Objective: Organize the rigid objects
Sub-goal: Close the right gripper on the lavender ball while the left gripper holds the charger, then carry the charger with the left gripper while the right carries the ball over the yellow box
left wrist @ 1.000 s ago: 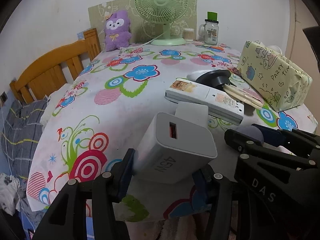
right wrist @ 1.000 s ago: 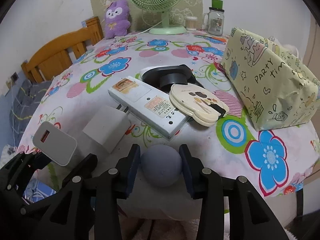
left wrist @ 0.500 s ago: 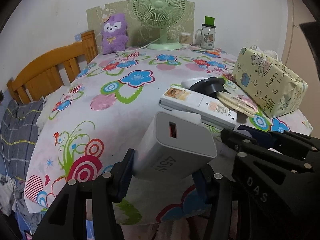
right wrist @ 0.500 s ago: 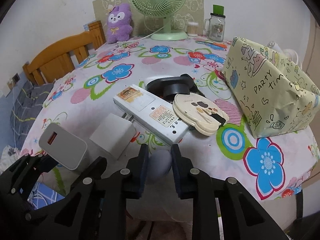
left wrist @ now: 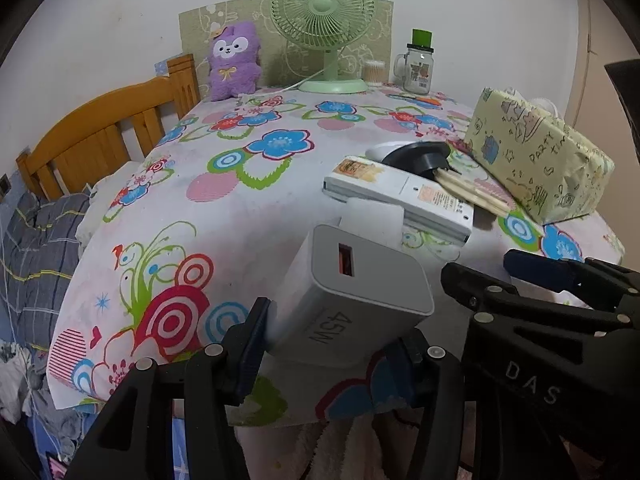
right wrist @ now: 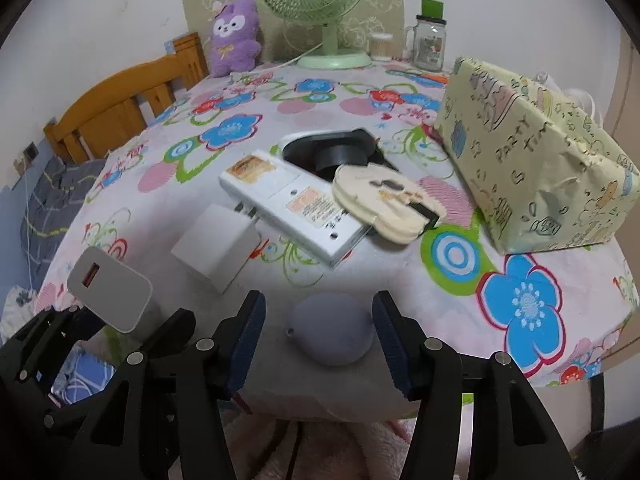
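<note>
My left gripper is shut on a white 45W charger and holds it above the table's near edge; the charger also shows in the right wrist view. My right gripper is open, its jaws on either side of a grey egg-shaped object that lies on the flowered tablecloth, apart from both pads. A second white charger, a white power strip, a cream mirror and a black round item lie mid-table.
A yellow wrapped box stands at the right. A green fan, a purple plush and a glass jar stand at the back. A wooden bed frame lies to the left.
My right gripper squeezed the grey object half a second ago and has now opened, leaving it on the cloth. My left gripper has kept hold of the charger.
</note>
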### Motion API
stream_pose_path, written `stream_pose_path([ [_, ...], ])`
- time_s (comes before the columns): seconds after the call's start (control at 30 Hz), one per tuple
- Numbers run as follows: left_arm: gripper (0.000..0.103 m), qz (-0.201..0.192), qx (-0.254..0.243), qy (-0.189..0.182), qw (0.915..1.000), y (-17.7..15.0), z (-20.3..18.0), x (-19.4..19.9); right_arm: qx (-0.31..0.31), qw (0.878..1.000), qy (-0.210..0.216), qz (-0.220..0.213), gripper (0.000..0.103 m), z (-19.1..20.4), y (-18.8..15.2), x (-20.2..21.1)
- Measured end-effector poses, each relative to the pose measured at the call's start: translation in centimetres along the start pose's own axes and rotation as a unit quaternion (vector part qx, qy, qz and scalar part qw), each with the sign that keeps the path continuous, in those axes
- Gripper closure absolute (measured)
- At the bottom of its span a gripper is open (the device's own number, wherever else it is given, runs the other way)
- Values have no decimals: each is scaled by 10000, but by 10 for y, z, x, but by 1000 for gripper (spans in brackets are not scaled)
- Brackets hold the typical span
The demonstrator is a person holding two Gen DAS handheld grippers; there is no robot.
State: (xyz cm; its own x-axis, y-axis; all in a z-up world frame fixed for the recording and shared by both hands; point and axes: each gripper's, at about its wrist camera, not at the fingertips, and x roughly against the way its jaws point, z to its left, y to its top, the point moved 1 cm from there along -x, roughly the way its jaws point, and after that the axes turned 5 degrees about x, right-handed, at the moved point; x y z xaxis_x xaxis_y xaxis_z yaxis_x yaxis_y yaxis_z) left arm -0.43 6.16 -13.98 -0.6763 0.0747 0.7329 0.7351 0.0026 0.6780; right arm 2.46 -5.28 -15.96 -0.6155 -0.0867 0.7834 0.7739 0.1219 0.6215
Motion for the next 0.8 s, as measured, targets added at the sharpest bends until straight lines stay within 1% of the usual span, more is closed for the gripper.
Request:
stream_pose_path([
  [0.1, 47, 0, -42, 19, 10000, -2, 0, 1, -26, 10000, 20, 94, 44, -1, -2, -3],
  [0.2, 47, -36, -139, 101, 9998, -5, -3, 1, 46, 9999, -81, 59, 44, 2, -5, -4],
  [0.27, 47, -51, -164, 122, 9998, -6, -4, 1, 65, 9998, -189, 24, 47, 3, -6, -3],
  [0.33, 47, -45, -179, 91, 9998, -6, -5, 1, 79, 9996, -277, 27, 54, 4, -6, -4],
  [0.57, 47, -32, -99, -35, 9999, 3, -6, 0, -6, 9997, -244, 13, 54, -1, 1, -3],
  [0.8, 48, -193, -37, -71, 9998, 22, -9, 8, 13, 9995, -258, -194, 54, -2, 18, 9],
])
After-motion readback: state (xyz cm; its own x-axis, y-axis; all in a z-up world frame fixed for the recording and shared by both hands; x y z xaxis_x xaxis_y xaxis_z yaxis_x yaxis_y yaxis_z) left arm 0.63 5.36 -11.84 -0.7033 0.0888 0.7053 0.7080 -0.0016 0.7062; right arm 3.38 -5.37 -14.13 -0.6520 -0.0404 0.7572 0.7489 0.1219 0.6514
